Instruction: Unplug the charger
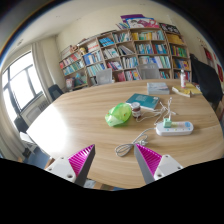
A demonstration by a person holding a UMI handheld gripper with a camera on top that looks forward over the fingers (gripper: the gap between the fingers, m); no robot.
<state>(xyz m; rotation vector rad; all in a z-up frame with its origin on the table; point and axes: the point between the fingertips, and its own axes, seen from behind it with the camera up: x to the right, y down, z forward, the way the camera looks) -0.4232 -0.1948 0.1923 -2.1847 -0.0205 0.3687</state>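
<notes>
Gripper view. The gripper point(114, 160) is held above the near edge of a round wooden table point(75, 120), its two fingers spread apart with nothing between them; the pink pads point(150, 158) face each other across the gap. Beyond the fingers, toward the right of the table, lies a white power strip point(174, 127) with a charger point(168, 121) plugged into its top. A white cable point(137, 140) runs from the power strip back toward the fingers. Left of the power strip rests a green object point(119, 115); behind it lies a blue book point(145, 101). Bookshelves point(125, 55) line the wall beyond the table, and a window point(20, 85) stands to the left of them.
</notes>
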